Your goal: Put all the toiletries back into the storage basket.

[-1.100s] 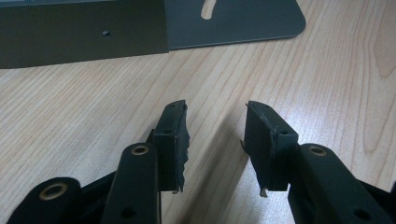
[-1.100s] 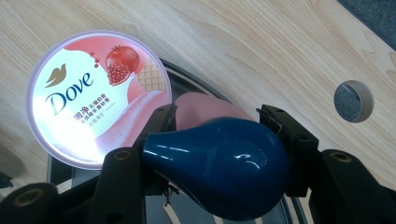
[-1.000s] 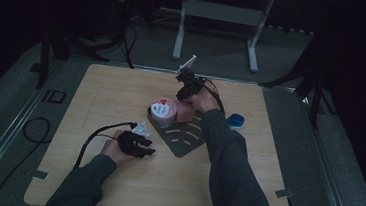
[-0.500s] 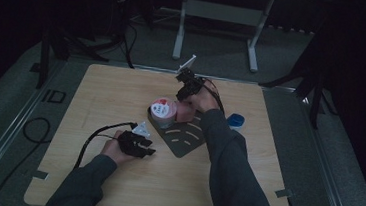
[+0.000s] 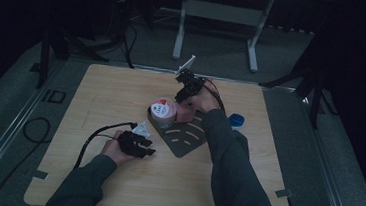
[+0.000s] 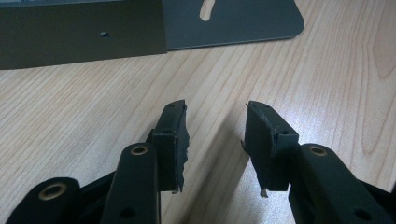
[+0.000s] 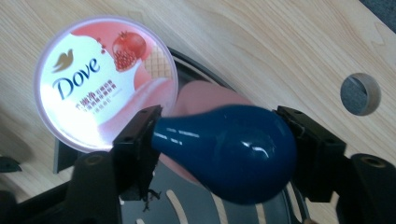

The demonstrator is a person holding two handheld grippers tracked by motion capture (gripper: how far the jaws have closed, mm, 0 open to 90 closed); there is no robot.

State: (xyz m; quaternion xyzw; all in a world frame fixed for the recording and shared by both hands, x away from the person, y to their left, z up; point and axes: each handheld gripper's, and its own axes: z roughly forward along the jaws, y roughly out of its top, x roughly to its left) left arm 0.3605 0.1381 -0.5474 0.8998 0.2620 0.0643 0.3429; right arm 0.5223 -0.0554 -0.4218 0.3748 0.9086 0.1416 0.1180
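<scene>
Here the right gripper (image 7: 219,154) apparently cradles a glossy blue bulb-shaped object (image 7: 229,151) crosswise, its jaws having just been opening, narrow end left; the left gripper (image 6: 215,140) rests slack, holding nothing.

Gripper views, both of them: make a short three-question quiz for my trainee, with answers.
1. Fill in: the brand on the tub lid is ____.
2. True or false: the left tongs are open with nothing between them.
3. Pick one: the bulb is A red, B blue, C white.
Key: 1 Dove; 2 true; 3 B.
</scene>
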